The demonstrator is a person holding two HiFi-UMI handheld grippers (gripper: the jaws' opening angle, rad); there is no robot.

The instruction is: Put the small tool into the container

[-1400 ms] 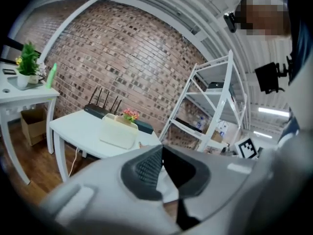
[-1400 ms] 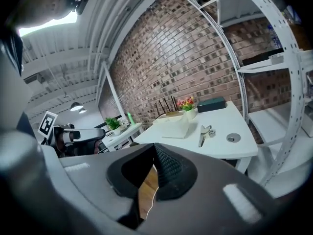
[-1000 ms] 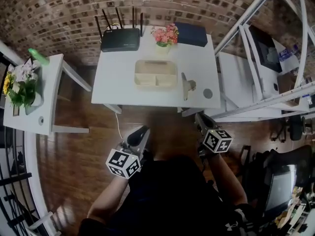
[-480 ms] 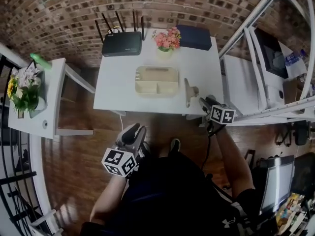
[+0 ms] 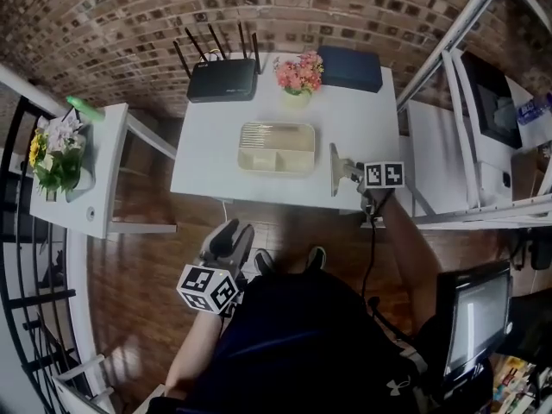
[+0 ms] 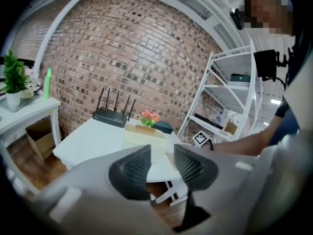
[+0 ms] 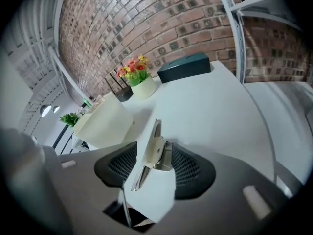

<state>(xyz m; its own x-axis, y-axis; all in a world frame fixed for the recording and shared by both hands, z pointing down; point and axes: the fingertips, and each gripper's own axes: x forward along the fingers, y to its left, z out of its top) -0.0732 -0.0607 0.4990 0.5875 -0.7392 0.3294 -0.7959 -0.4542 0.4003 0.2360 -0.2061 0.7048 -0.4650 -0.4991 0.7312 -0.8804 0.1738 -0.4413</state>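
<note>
**Lower left of centre:** the left gripper (image 5: 226, 238) is hanging well short of the white table (image 5: 211, 149), its jaws opening on nothing.

**Centre:** the beige compartmented plastic container (image 5: 259, 158) is sitting empty.

**Just right of it:** the small metal tool with a cream handle (image 5: 335, 169) is lying on the table. Its long axis is pointing up-frame, and it is lying between the opening, unpressing jaws of the nearer right gripper (image 5: 355, 173).

Brick wall (image 5: 112, 15), dark wooden floor (image 5: 138, 266), white table (image 5: 207, 145), smaller side table (image 5: 108, 175), metal shelving (image 5: 440, 162)
</note>
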